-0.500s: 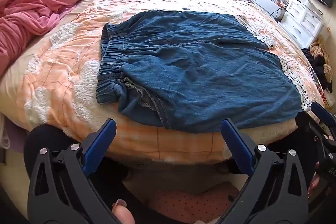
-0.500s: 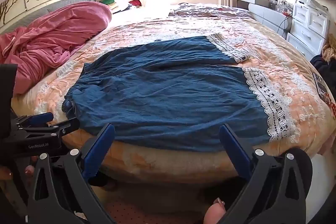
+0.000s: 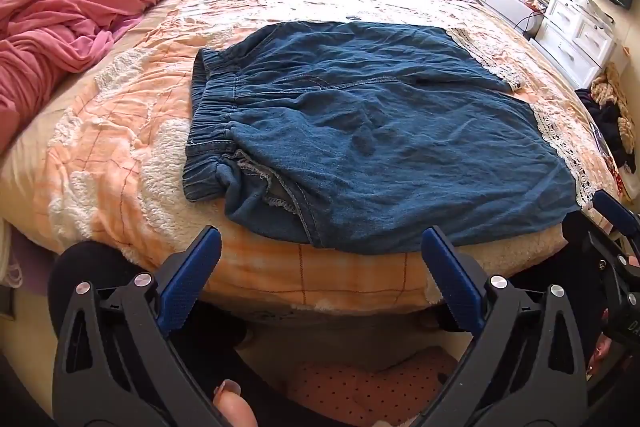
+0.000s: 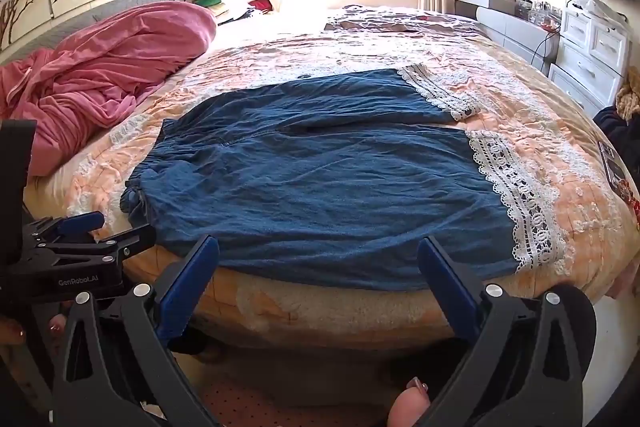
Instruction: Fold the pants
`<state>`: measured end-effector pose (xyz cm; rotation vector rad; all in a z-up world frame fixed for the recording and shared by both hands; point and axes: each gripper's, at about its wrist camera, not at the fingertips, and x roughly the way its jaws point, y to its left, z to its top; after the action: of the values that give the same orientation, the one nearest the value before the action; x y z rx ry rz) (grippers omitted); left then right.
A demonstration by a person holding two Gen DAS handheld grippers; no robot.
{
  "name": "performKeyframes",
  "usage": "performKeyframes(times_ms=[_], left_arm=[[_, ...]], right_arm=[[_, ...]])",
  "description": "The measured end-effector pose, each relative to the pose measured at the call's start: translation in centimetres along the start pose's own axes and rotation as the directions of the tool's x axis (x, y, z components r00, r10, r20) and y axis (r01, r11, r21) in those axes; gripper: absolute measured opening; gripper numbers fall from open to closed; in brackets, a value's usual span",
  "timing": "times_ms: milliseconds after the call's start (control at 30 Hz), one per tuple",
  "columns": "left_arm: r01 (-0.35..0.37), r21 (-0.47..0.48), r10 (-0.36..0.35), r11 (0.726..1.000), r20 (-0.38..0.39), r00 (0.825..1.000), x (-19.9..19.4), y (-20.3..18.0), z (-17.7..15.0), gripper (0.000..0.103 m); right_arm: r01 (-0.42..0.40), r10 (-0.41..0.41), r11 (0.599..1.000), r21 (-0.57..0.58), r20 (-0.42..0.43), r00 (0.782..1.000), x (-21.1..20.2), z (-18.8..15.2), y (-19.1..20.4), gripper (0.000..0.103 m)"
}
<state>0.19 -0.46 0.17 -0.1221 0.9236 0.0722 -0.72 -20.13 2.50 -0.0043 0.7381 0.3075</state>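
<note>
- The bed (image 4: 532, 131) fills both views, spread with a peach-and-white quilted cover, its near edge curving just ahead of the cameras.
- A pink blanket (image 4: 108, 75) is heaped along the bed's left edge, well apart from the denim.
- And there are the pants (image 3: 380, 143), dark blue denim, lying flat on the near part of the bed, the lower hem reaching the near edge.
- The elastic waistband (image 3: 208, 131) points toward the left edge, bunched and slightly turned over at its near corner.
- White lace trim (image 4: 516, 195) runs along both leg ends, facing the right edge; the two legs lie side by side, the far one a little apart at the lace.
- The left tongs (image 3: 320, 267) hang off the near edge, released, blue pads spread wide with nothing between them.
- The right tongs (image 4: 318, 267) hover likewise off the near edge, spread wide and empty, not touching the denim.
- A fingertip (image 4: 408, 407) of the person shows at the bottom of the right view.
</note>
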Motion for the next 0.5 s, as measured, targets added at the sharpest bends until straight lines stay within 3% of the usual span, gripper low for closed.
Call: performKeyframes(times_ms=[500], left_arm=[[-0.004, 0.01, 0.004, 1.0, 0.012, 1.0, -0.15, -0.04, 0.06, 0.094]], right_arm=[[0.006, -0.006, 1.0, -0.007, 0.01, 1.0, -0.26, 0.21, 0.05, 0.099]])
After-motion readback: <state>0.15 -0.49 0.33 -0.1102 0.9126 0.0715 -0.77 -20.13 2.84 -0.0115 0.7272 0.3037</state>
